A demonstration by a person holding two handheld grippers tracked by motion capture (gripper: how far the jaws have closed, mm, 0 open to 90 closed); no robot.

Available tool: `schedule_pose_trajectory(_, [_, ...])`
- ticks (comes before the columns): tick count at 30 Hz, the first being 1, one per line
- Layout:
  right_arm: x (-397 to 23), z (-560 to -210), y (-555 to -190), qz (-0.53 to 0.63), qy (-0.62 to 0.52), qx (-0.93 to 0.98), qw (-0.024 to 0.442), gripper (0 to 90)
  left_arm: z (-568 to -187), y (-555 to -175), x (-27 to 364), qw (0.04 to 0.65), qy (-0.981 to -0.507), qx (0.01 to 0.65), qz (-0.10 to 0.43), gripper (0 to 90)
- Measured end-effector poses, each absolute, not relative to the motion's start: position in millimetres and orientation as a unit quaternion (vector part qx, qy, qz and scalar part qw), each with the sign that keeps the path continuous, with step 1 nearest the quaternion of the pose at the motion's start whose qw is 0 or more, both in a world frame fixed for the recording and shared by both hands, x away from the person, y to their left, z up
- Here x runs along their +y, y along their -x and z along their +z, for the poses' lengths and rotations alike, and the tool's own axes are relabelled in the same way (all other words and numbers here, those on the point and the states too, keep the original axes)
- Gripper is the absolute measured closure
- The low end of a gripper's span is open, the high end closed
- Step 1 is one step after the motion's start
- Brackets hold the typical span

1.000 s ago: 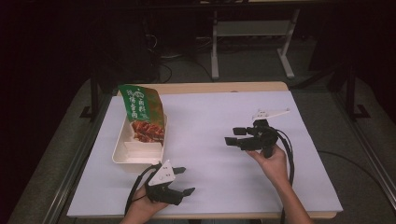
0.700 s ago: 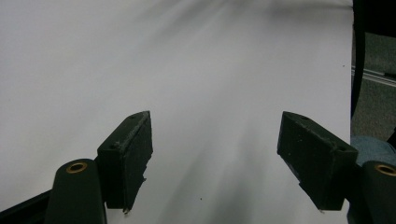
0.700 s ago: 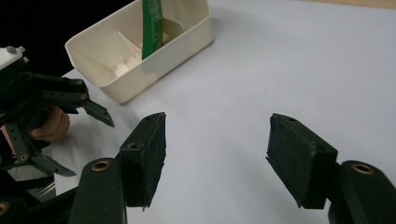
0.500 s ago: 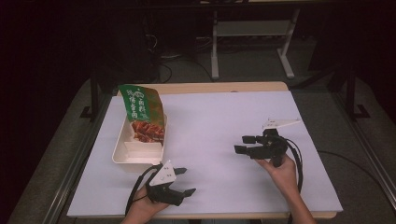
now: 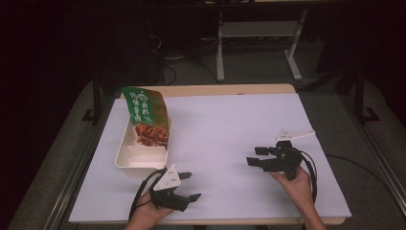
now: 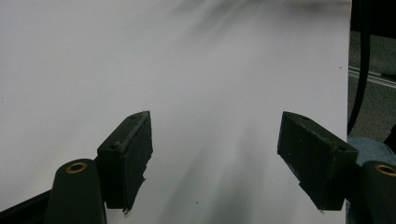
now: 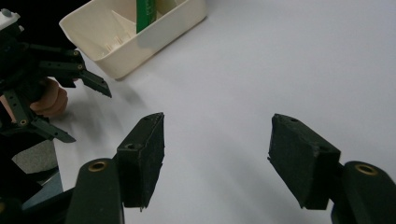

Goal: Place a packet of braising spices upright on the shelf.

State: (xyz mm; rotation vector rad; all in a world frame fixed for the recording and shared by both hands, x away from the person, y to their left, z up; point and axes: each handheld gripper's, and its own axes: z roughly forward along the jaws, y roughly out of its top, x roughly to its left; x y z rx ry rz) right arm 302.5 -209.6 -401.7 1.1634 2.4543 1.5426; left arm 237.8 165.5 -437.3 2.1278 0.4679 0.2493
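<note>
I see left gripper and right gripper jaws wide apart, empty, over white table

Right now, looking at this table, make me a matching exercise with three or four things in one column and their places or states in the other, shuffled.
Column one:
1. snack bag
2. cream tray
3. left tool
4. right tool

Column two:
A. open, held near the table's front edge
B. stands tilted inside the tray
C. open, pointing toward the tray
D. sits on the white sheet, left side

Pairs: 1-B, 2-D, 3-A, 4-C
</note>
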Motion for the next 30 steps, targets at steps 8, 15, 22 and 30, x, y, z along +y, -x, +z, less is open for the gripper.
schedule_pose_trajectory(8, [-215.3, -411.0, -294.0, 0.49, -0.377, 0.786, 0.003, 34.5, -436.9, -237.4, 165.2, 0.457, -0.863, 0.189, 0.102, 25.9])
schedule_pose_trajectory(15, [-218.4, -420.3, -285.5, 0.486, -0.378, 0.788, -0.004, 34.4, -437.0, -237.2, 164.9, 0.457, -0.863, 0.19, 0.101, 26.0])
schedule_pose_trajectory(22, [-220.8, -428.7, -274.5, 0.484, -0.377, 0.79, -0.005, 34.3, -437.4, -236.2, 165.1, 0.456, -0.864, 0.19, 0.1, 26.0])
schedule_pose_trajectory(30, [-220.0, -436.4, -267.9, 0.48, -0.379, 0.791, -0.004, 32.9, -437.9, -233.7, 167.5, 0.46, -0.861, 0.194, 0.096, 26.0])
